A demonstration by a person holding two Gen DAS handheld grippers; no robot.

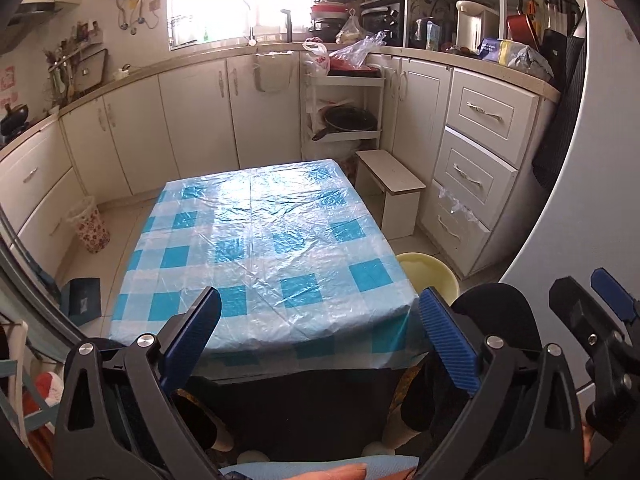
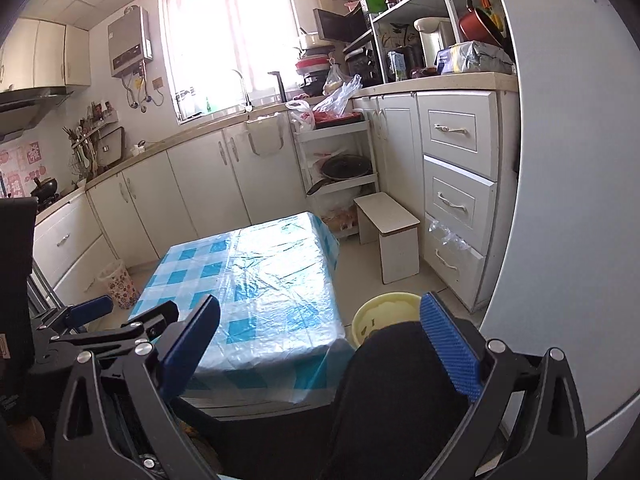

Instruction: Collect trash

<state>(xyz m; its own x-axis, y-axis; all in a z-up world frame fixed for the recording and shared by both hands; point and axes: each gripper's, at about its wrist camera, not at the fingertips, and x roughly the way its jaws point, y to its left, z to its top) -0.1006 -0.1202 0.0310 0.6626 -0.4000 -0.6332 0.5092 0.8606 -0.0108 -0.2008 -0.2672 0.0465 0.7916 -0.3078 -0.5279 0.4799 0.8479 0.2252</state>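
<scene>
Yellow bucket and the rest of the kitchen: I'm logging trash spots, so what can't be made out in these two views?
- Yellow bucket: right wrist view, the person's dark-clothed knee covers its near side; contents unreadable.
- Floral bin: left wrist view, too small to see inside.
- Floor under the table: both views, hidden by the checked cover.
- Window: overexposed, sill items washed out.
- Left tool and right tool: open, empty.

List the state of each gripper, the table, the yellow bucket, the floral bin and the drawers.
left gripper: open, holding nothing
right gripper: open, holding nothing
table: covered with blue checked plastic sheet, nothing on it
yellow bucket: upright on floor beside table, open top
floral bin: upright, lined with a bag
drawers: shut
</scene>
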